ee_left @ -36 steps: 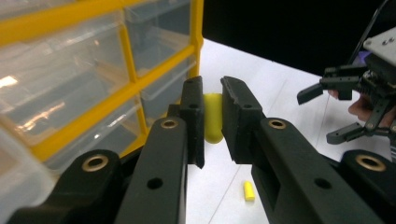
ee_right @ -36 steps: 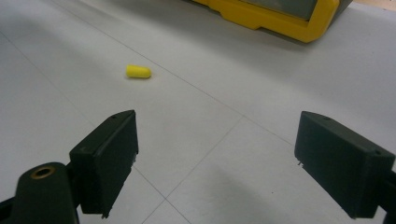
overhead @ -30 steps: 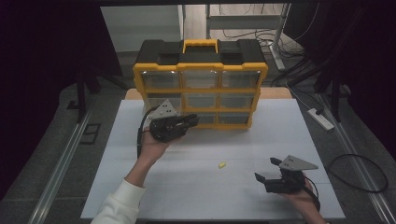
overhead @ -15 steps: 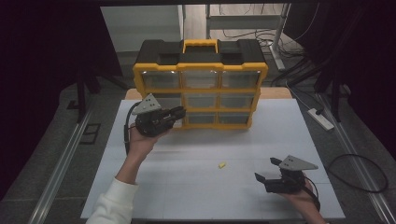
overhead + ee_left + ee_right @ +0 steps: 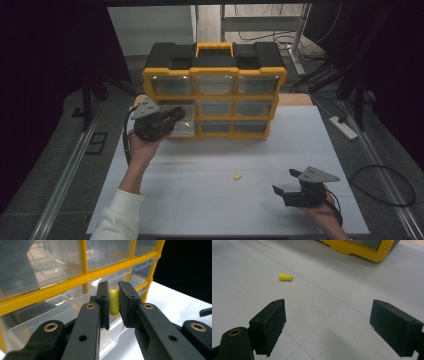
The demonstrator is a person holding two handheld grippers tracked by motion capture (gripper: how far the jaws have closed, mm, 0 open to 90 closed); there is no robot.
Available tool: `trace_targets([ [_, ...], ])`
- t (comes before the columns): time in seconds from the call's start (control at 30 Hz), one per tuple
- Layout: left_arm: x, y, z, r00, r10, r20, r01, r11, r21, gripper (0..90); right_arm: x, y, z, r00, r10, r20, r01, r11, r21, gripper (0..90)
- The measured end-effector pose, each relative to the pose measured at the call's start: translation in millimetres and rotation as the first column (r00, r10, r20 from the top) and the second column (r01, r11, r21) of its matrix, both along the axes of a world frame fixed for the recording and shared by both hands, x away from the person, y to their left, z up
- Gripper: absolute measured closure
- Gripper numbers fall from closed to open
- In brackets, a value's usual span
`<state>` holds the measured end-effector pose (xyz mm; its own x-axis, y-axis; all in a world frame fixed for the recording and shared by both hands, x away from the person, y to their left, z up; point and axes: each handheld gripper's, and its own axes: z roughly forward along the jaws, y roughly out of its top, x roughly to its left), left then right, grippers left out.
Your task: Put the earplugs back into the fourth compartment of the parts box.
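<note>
Left claw [image 5: 113, 302] is clamped on a yellow earplug [image 5: 114, 305], long axis upright between the pads, at the open drawer [image 5: 62, 315] of the organizer [image 5: 215, 90]. I see right claw [image 5: 332, 327] wide open, empty, second earplug [image 5: 285, 277] lying flat on surface [image 5: 200, 200].

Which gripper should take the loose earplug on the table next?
Right. The right gripper sits low on the table with jaws open, and the loose earplug lies just ahead of it. The left gripper is shut on another earplug at the organizer's open drawer.
</note>
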<state>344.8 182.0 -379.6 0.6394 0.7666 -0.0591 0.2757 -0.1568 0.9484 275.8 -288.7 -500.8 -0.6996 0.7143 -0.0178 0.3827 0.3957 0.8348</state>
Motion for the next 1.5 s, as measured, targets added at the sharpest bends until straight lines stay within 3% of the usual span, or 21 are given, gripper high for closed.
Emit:
trace_targets([
  [0.33,14.2,7.0,-6.4,0.9988,0.047,-0.018,-0.046,0.9988,0.019,78.6,0.0,0.3,-0.2,1.0000,0.000,0.000,0.000,1.0000,-0.002,14.3],
  [0.67,18.1,10.8,-8.5,0.9974,0.067,-0.027,-0.067,0.9976,0.018,76.6,0.3,0.2,-0.5,1.0000,-0.002,-0.003,0.002,1.0000,-0.003,14.3],
  [0.7,18.3,10.5,-8.6,0.9970,0.072,-0.028,-0.072,0.9973,0.017,71.1,0.2,0.1,-0.4,1.0000,-0.002,-0.002,0.002,1.0000,-0.002,14.3],
  [0.77,17.1,7.8,-8.0,0.9956,0.092,-0.021,-0.091,0.9956,0.021,47.9,0.1,0.0,-0.2,1.0000,-0.002,-0.002,0.002,1.0000,-0.002,14.3],
  [0.8,16.2,6.8,-7.4,0.9954,0.094,-0.016,-0.094,0.9954,0.018,41.4,0.0,0.0,-0.2,1.0000,-0.002,-0.001,0.002,1.0000,-0.002,14.2],
  [0.9,13.4,4.4,-4.1,0.9980,0.061,-0.018,-0.061,0.9980,-0.016,32.0,-0.1,-0.1,-0.1,1.0000,-0.002,-0.001,0.002,1.0000,-0.002,14.3],
  [1.0,12.0,1.7,-2.8,0.9990,0.026,-0.037,-0.027,0.9993,-0.025,26.7,-0.2,-0.3,0.1,1.0000,-0.002,0.000,0.002,1.0000,0.000,14.3],
  [1.23,7.6,-5.1,-0.9,0.9983,-0.028,-0.051,0.026,0.9993,-0.027,23.7,-0.3,-0.2,0.1,1.0000,-0.001,0.000,0.001,1.0000,-0.001,14.3],
  [1.47,-0.5,-19.9,1.8,0.9922,-0.108,-0.063,0.106,0.9940,-0.023,22.6,-0.3,-0.3,0.1,1.0000,-0.002,0.000,0.002,1.0000,-0.001,14.3],
  [1.5,-3.2,-25.2,1.2,0.9882,-0.136,-0.071,0.134,0.9904,-0.033,22.5,-0.4,-0.4,0.2,1.0000,-0.001,0.000,0.001,1.0000,0.000,14.3],
])
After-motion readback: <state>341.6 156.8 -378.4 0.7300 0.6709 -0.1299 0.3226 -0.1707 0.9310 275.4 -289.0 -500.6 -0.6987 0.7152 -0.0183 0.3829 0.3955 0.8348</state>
